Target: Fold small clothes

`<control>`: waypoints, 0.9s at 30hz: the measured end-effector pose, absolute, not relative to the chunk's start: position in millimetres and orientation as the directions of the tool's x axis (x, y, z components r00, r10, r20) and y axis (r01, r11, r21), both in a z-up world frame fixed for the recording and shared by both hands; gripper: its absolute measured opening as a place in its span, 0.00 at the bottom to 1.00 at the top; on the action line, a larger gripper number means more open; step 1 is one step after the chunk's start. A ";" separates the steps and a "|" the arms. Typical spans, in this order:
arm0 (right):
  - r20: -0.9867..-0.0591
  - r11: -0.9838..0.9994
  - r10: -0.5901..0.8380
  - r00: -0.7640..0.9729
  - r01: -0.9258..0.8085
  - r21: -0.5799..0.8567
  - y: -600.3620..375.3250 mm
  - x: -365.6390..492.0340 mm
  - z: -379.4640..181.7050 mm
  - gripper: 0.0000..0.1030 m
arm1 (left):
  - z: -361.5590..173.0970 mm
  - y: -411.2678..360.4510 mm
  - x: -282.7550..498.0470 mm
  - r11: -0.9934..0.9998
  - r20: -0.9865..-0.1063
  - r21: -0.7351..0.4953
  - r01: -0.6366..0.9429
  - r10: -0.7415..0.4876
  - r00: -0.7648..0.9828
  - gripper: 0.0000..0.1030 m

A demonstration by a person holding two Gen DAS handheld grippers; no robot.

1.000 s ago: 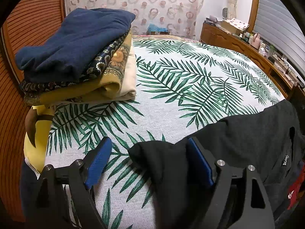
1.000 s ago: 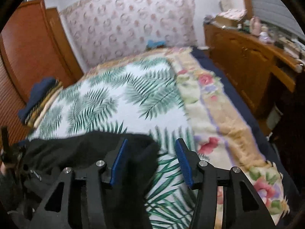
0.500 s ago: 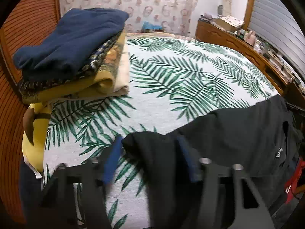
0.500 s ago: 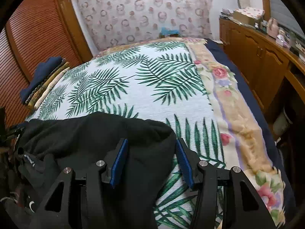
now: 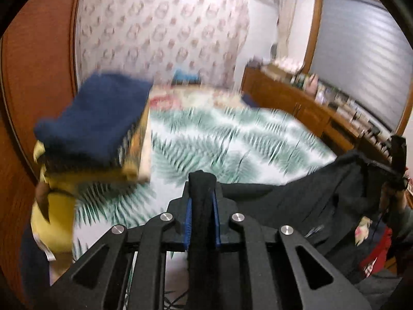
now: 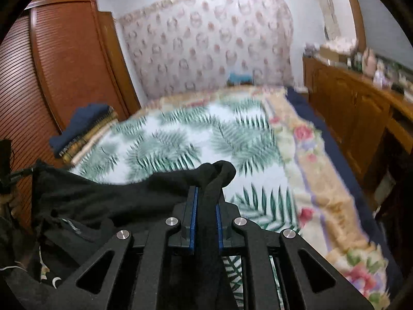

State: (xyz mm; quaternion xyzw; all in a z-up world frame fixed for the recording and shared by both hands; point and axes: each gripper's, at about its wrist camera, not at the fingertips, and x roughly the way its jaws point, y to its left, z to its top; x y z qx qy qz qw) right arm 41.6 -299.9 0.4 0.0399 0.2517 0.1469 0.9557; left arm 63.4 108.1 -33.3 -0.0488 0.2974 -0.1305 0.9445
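Observation:
A black garment (image 5: 309,201) hangs stretched between my two grippers above the near edge of the bed. In the left wrist view, my left gripper (image 5: 202,191) has its jaws closing, and the blue pads (image 5: 188,214) pinch a bunched corner of the black fabric. In the right wrist view, the other corner of the black garment (image 6: 103,193) sticks up between the jaws of my right gripper (image 6: 206,199). These jaws are closing too, with the pads (image 6: 193,219) pressed on the cloth. Both views are blurred by motion.
The bed (image 5: 232,134) has a white cover with green palm leaves (image 6: 180,134). A stack of folded clothes (image 5: 98,124) topped by a navy piece sits at its left (image 6: 85,126). A wooden wardrobe (image 6: 64,64) stands left, a cluttered wooden dresser (image 6: 348,108) right.
Both grippers went from open around the garment's corners to shut on them. Both have lifted, the left more, and the black fabric now hangs off the bed between them.

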 end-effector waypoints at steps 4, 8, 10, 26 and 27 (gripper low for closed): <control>-0.360 0.950 0.312 0.879 -0.297 0.100 -292.5 16.5 46.7 0.11 | 20.8 105.2 49.5 0.953 -0.436 -0.165 0.255 -0.302 0.848 0.13; -0.235 0.944 0.331 0.914 -0.320 0.085 -291.3 -11.3 92.6 0.11 | 65.4 101.1 26.1 0.949 -0.332 -0.142 0.282 -0.314 0.890 0.13; -0.184 0.943 0.334 0.924 -0.329 0.056 -288.0 -26.0 109.9 0.11 | 82.6 102.2 12.0 0.948 -0.277 -0.138 0.288 -0.316 0.907 0.13; 0.056 0.935 0.355 0.933 -0.355 -0.009 -294.3 -101.7 173.0 0.11 | 166.2 122.5 -26.7 0.954 -0.024 -0.100 0.283 -0.286 0.958 0.13; 0.066 0.934 0.357 0.932 -0.357 -0.017 -295.0 -102.6 173.5 0.11 | 173.9 123.9 -25.8 0.955 -0.010 -0.096 0.280 -0.283 0.959 0.13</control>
